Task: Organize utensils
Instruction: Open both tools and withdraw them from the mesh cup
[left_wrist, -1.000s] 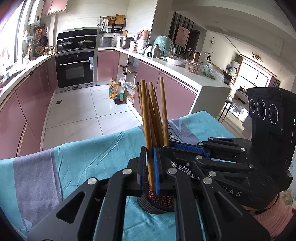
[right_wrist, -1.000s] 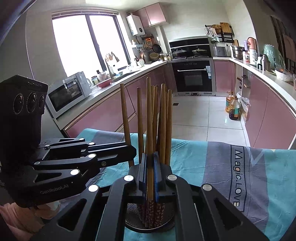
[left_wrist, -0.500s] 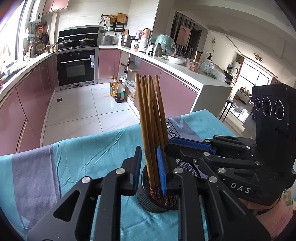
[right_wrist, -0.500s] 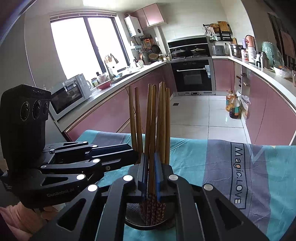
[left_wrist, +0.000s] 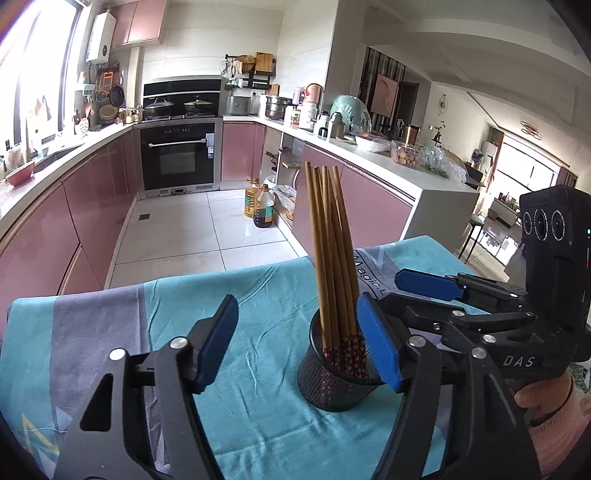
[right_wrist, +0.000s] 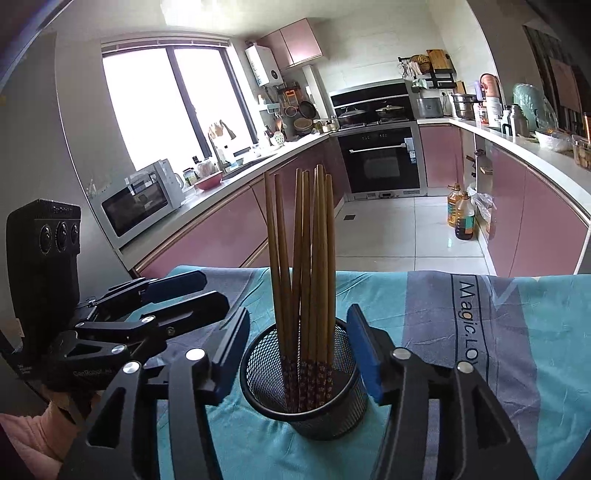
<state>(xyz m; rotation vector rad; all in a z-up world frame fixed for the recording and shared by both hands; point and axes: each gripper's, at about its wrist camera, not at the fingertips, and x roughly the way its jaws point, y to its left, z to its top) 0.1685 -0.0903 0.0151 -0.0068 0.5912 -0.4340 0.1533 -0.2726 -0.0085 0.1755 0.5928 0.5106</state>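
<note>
- Black mesh holder (right_wrist: 306, 387) stands upright on the table (right_wrist: 424, 325), which is draped in a teal-and-grey cloth (left_wrist: 258, 295) printed "Magic.LOVE".
- Inside the holder: a bundle of brown chopsticks (right_wrist: 306, 266), patterned red ends down, plain ends up and fanning out a little. In the left wrist view the same chopsticks (left_wrist: 330, 254) lean toward the left of the holder (left_wrist: 332, 373).
- Left tongs (left_wrist: 299, 343): spread wide, blue pads apart, gripping nothing. The right-hand pad sits just beside the holder's rim; the other pad is well apart from it over bare cloth.
- Right tongs (right_wrist: 299, 347): also spread — one pad on either side of the holder, neither one pinching the chopsticks. Whether the pads touch the mesh cannot be told.
- Each wrist view shows the other tool close beside the holder: the left tongs (right_wrist: 177, 291) low on the left edge of the right wrist view, the right tongs (left_wrist: 428, 286) on the right of the left wrist view.
- Change from a second ago: both tongs were pressed together on chopsticks standing in the holder; half a second ago the left pair had begun to part; now both are released and the chopsticks rest in the holder on their own.
- Background: kitchen with pink cabinets, oven (left_wrist: 177, 157), oil bottles (left_wrist: 260, 206) on the floor.
</note>
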